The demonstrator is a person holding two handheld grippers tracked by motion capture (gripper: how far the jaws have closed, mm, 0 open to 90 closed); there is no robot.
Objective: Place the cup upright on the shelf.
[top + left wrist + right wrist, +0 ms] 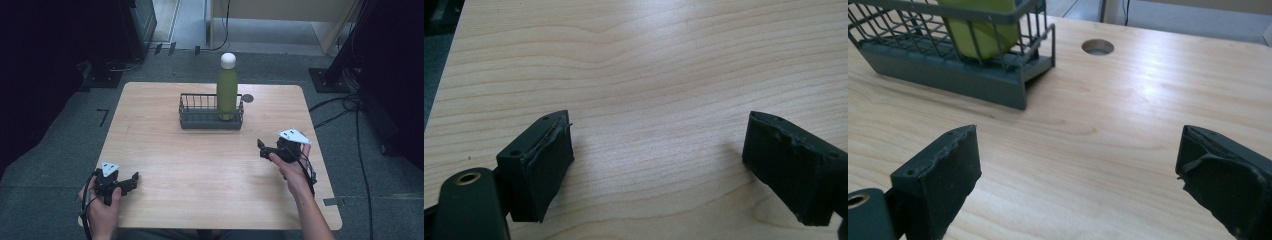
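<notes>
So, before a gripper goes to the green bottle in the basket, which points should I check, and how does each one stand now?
1. Green bottle upright in the wire basket: ok.
2. Right gripper open, nothing between its fingers: ok.
3. Left gripper open and empty over bare table: ok.
4. Path from right gripper to basket free of things: ok.
5. White cap closed tightly: cannot tell.
6. Bottle loose in the basket, not wedged: cannot tell.

Black hand-held gripper (pixel 134 179), grey triangular plate
</notes>
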